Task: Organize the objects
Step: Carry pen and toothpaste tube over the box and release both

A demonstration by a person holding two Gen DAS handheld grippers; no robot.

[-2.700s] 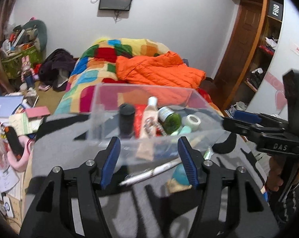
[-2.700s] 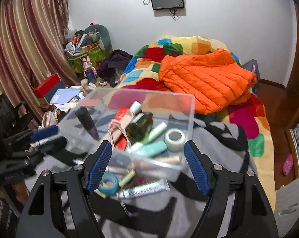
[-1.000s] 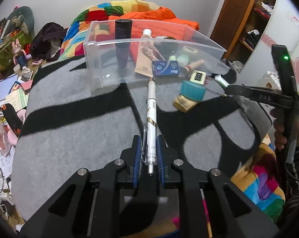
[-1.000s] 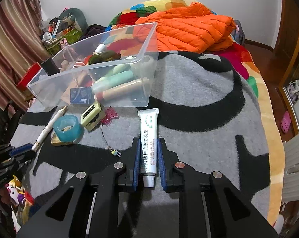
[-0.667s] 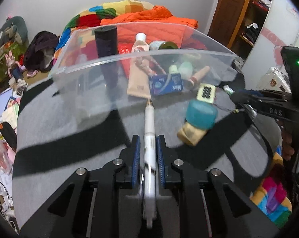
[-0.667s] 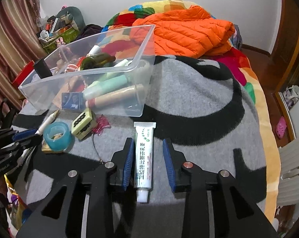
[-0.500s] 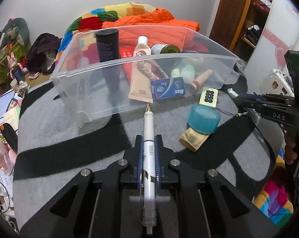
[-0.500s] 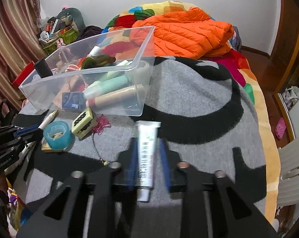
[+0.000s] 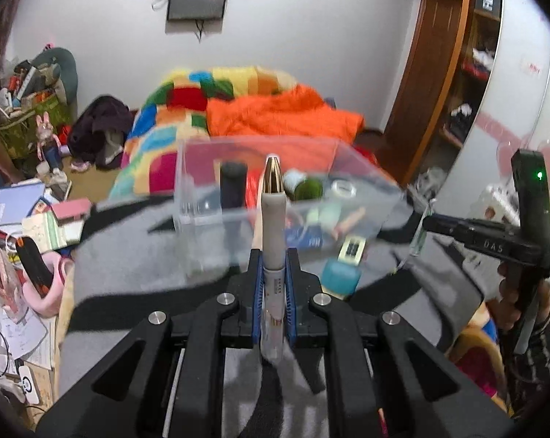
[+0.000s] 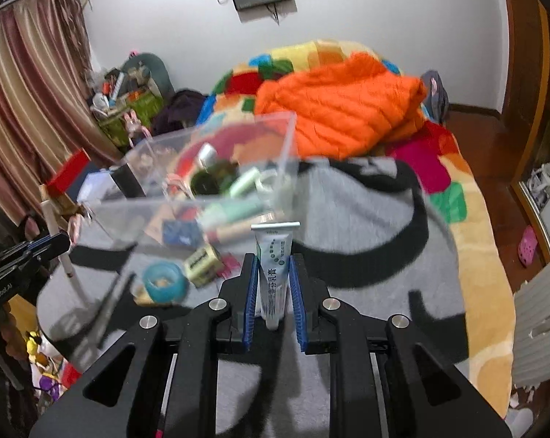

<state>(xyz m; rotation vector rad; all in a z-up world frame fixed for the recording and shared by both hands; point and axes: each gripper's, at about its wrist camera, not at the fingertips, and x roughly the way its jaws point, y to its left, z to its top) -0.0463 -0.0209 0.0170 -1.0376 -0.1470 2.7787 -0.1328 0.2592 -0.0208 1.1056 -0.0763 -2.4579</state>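
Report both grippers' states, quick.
Left gripper: closed on the pen, held up off the blanket.
Right gripper: closed on the tube, also lifted.

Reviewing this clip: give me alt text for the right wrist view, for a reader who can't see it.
The right hand-held gripper is shut on a white tube, lifted above a grey and black blanket. Ahead sits a clear plastic bin of toiletries, with a teal tape roll and a small yellow-green box lying in front of it.
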